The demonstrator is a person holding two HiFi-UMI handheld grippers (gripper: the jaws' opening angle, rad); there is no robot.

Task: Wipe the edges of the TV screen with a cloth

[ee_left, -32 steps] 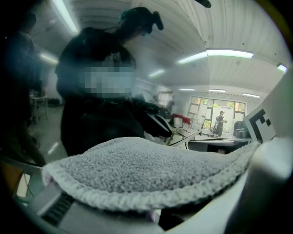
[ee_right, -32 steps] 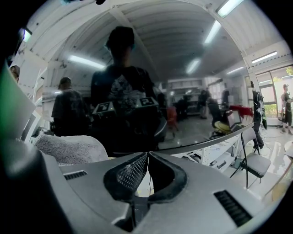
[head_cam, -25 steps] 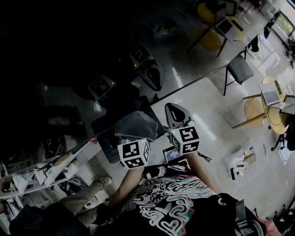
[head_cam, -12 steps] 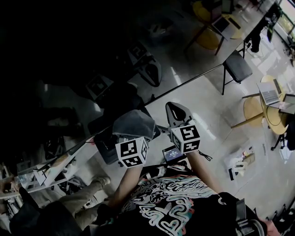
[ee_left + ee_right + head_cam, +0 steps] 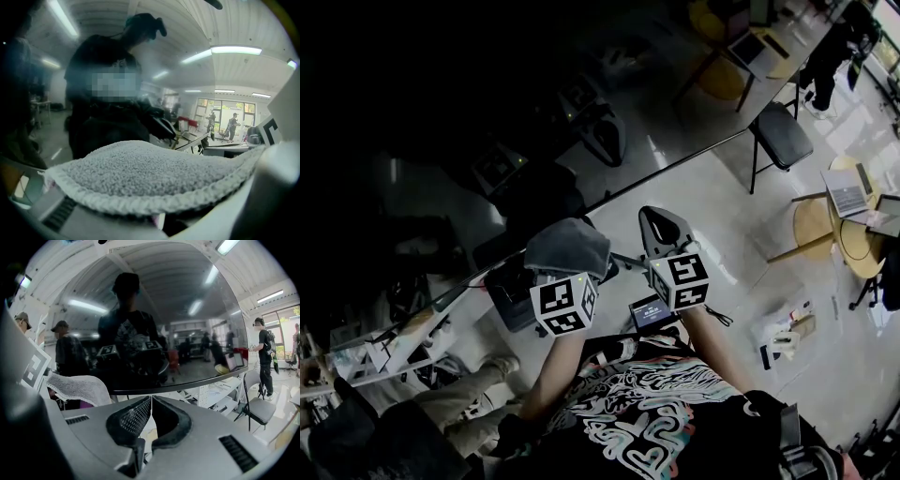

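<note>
While the person faces the dark TV screen (image 5: 164, 329), the left gripper (image 5: 564, 277) is clamped on a grey cloth (image 5: 150, 173). The cloth drapes over its jaws, up at the screen's lower edge; contact unclear. Right gripper (image 5: 151, 400) just beside it, jaws pressed together, nothing between them.

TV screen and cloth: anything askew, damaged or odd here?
Nothing stands out. The left gripper holds the grey cloth by the lower edge of the TV screen, which shows only reflections, no crack. The right gripper is shut and empty.
</note>
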